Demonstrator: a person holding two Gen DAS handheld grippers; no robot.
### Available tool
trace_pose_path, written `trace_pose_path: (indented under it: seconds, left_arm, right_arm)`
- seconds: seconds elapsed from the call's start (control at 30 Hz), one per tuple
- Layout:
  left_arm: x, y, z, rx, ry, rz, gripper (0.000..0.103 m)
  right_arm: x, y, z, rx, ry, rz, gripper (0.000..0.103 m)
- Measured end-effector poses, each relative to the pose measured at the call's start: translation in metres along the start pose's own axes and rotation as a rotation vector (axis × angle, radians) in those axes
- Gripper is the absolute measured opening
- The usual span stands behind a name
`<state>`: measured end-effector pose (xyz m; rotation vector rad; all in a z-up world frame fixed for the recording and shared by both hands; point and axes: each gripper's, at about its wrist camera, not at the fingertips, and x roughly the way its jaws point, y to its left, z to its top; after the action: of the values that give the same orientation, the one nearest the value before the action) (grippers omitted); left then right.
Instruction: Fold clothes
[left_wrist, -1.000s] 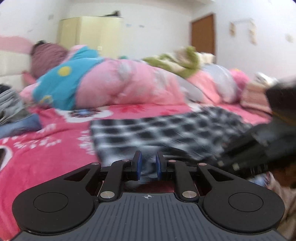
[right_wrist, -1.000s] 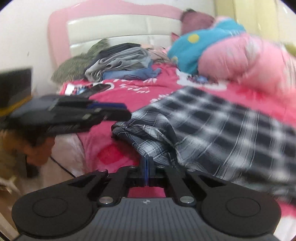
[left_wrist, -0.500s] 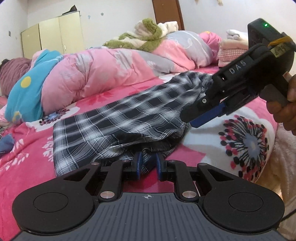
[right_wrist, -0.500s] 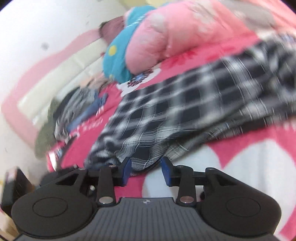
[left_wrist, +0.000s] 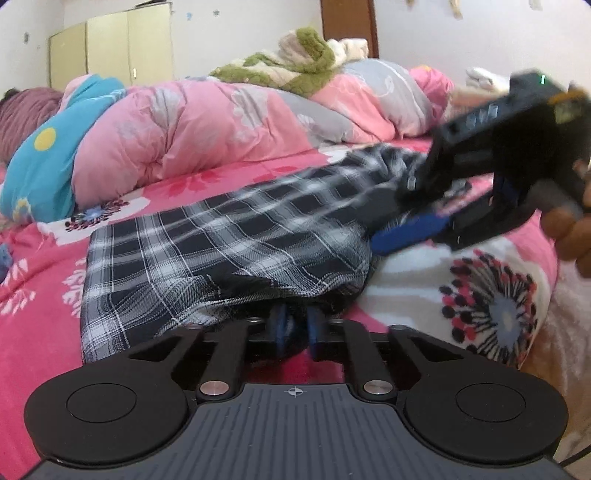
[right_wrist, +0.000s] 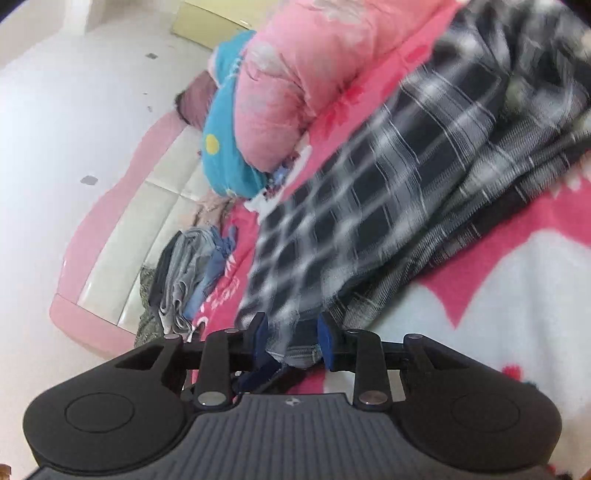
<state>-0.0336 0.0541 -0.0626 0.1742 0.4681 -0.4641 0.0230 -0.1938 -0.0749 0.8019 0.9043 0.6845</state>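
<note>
soft plaid shirt (left_wrist: 229, 243) — rumpled, fleecy bedspread (left_wrist: 406, 280)

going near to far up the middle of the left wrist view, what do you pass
left gripper → plaid garment → pink flowered bedsheet → pink quilt → green and cream plush blanket → brown door

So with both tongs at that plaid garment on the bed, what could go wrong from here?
1. The left tongs sit under the plaid garment's drooping edge with a gap between the fingers; they may pinch only one layer, or none.
2. The right tongs are open around a bunched corner, which could slip out.
3. The garment is rumpled in uneven layers, so a fold now may trap wrinkles.
</note>
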Motion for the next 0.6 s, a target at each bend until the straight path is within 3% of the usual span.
trace_pose_path:
  seconds: [0.33, 0.6]
  left_arm:
    - [-0.018, 0.013, -0.006, -0.088, -0.058, -0.14, 0.0]
    - [-0.021, 0.017, -0.01, -0.09, -0.078, -0.095, 0.0]
  right_arm:
    - [0.018, -0.015, -0.002, 0.127, 0.054, 0.03, 0.033]
    - [0.021, -0.008, -0.003, 0.126, 0.062, -0.01, 0.033]
